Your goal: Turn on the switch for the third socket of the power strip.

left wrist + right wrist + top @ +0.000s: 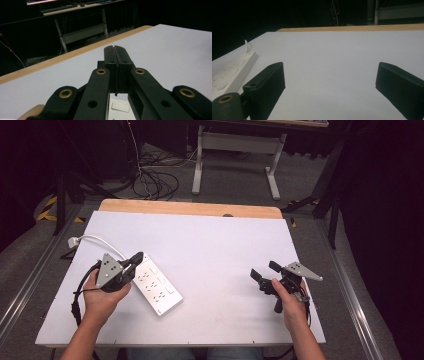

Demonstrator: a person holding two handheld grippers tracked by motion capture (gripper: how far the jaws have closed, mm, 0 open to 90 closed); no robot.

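Plainly, the whole matter turns on the left side of the counter; there the left tool sits with its jaws pressed flat together and nothing between them, as the left gripper view shows, and its tip hangs at the near-left end of the white power strip, at the end where the white cord leaves it; whether the tip actually touches the casing I cannot tell from above, since the tool's body hides the spot. The strip lies flat, its long axis running diagonally from far-left, by the tool, to near-right, toward the middle of the counter; so it stretches away from the left tool to the right and toward the person. A pale piece of what is probably the strip shows low between the linkages in the left gripper view. Further right the counter is bare; then comes the right tool, jaws spread wide and empty, well apart from the strip, which lies off to its left. The left hand is much the nearer, so I judge any push or grasp on the strip falls to it.
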